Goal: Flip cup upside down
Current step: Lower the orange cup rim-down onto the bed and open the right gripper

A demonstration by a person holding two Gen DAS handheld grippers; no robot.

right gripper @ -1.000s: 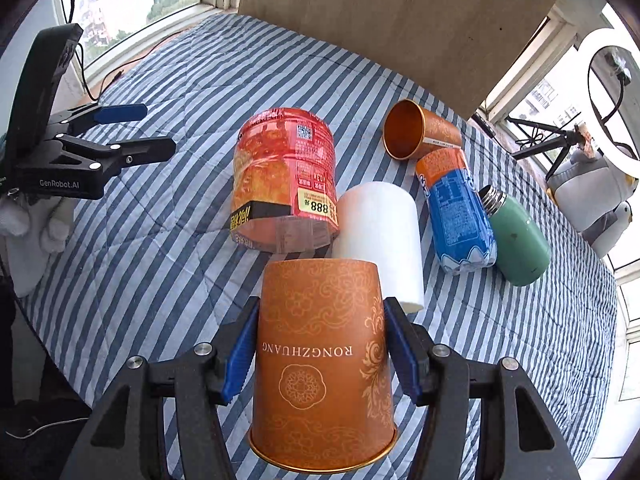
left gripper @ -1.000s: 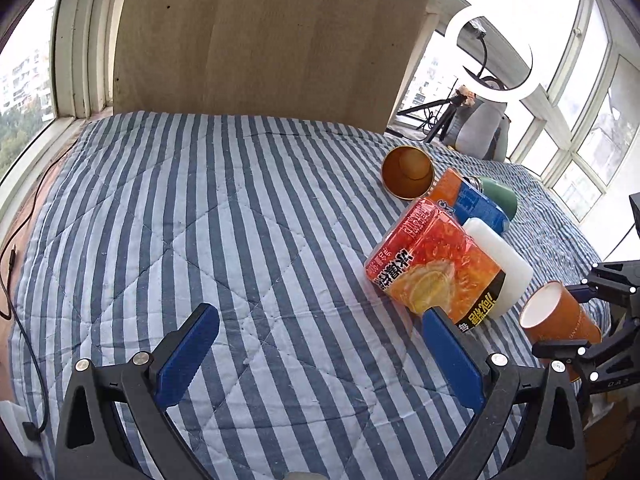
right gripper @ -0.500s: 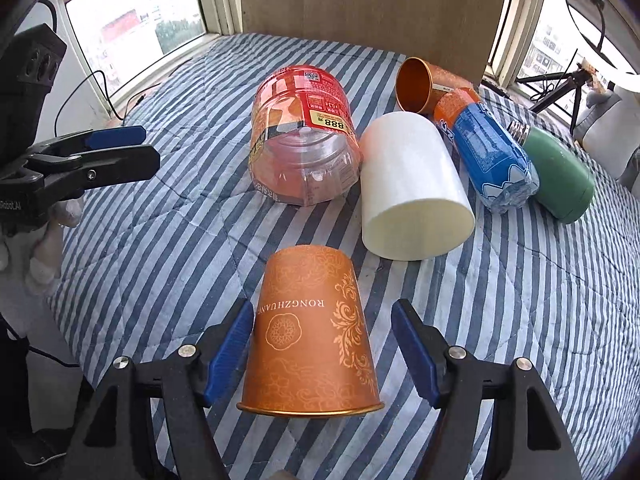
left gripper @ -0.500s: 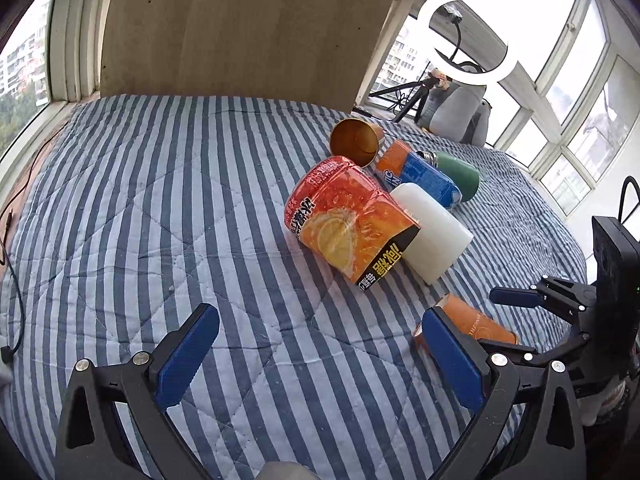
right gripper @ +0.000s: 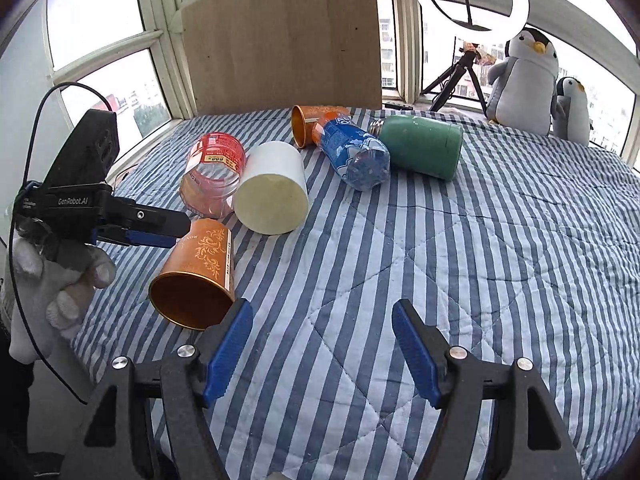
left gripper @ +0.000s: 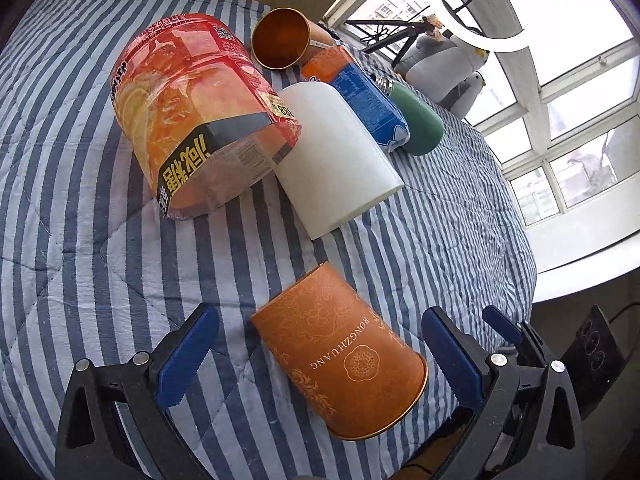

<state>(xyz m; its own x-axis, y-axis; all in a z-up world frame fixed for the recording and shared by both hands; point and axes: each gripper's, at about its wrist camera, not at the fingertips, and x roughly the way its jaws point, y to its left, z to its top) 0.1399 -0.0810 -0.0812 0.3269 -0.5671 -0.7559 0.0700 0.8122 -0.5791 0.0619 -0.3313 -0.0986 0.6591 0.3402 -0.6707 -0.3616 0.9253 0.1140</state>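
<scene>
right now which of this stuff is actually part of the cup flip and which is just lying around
Part of the job:
- orange paper cup, on its side between the open fingers of the left hand-held gripper
- right hand-held gripper, open, beside the cup's mouth

Just lying about:
- red snack jar
- white cup
- second orange cup
- blue-label bottle
- green flask
- penguin toys

Cup (right gripper: 196,272) on its side on the bed (right gripper: 460,260) near the front left corner, mouth toward the front edge. Left gripper (left gripper: 320,356) straddles it, one of the fingers (left gripper: 188,354) on either side, apart from it. Behind the cup: jar (right gripper: 212,174) and roll (right gripper: 274,188) side by side, roll to the right. Further back, second cup (right gripper: 308,124), bottle (right gripper: 354,148), flask (right gripper: 420,146) in a row toward the right. Board (right gripper: 280,40) upright at the far edge.
</scene>
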